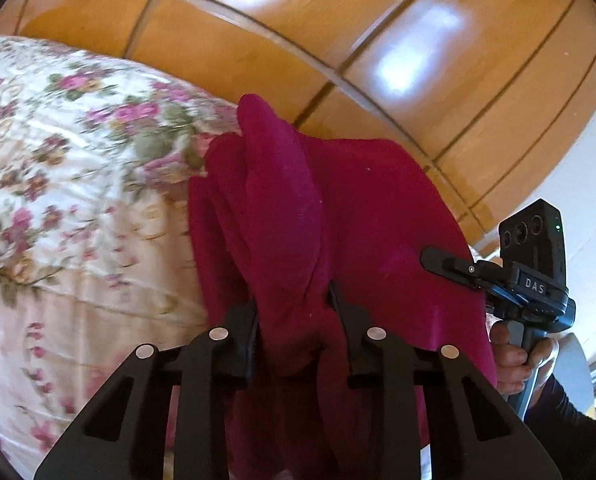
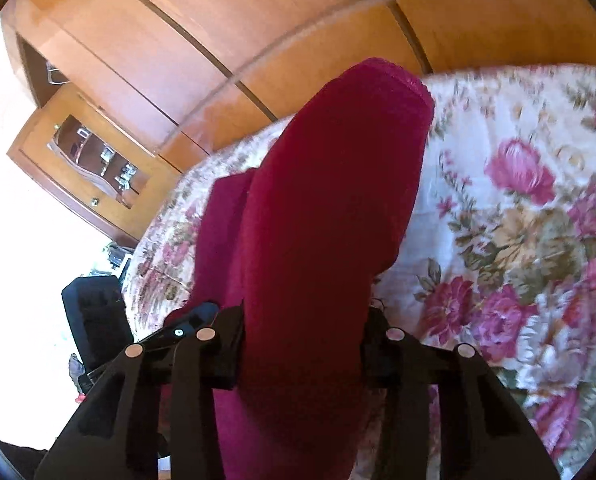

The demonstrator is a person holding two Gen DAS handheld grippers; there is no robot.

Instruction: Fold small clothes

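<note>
A dark red garment [image 1: 338, 208] hangs bunched above the floral bedspread [image 1: 57, 160]. My left gripper [image 1: 293, 320] is shut on a thick fold of it, and the cloth drapes over the fingers. My right gripper [image 2: 302, 332] is shut on another part of the same garment [image 2: 330, 208], which rises in a long fold in front of the camera. The right gripper's fingers [image 1: 450, 266] also show at the garment's right edge in the left wrist view, held in a hand. The left gripper's fingers [image 2: 193, 320] show low left in the right wrist view.
The bed with the floral cover [image 2: 518, 220] fills the lower part of both views. A wooden wardrobe [image 1: 338, 40] stands behind it. A wooden cabinet with a glass door [image 2: 93, 160] is at the left in the right wrist view.
</note>
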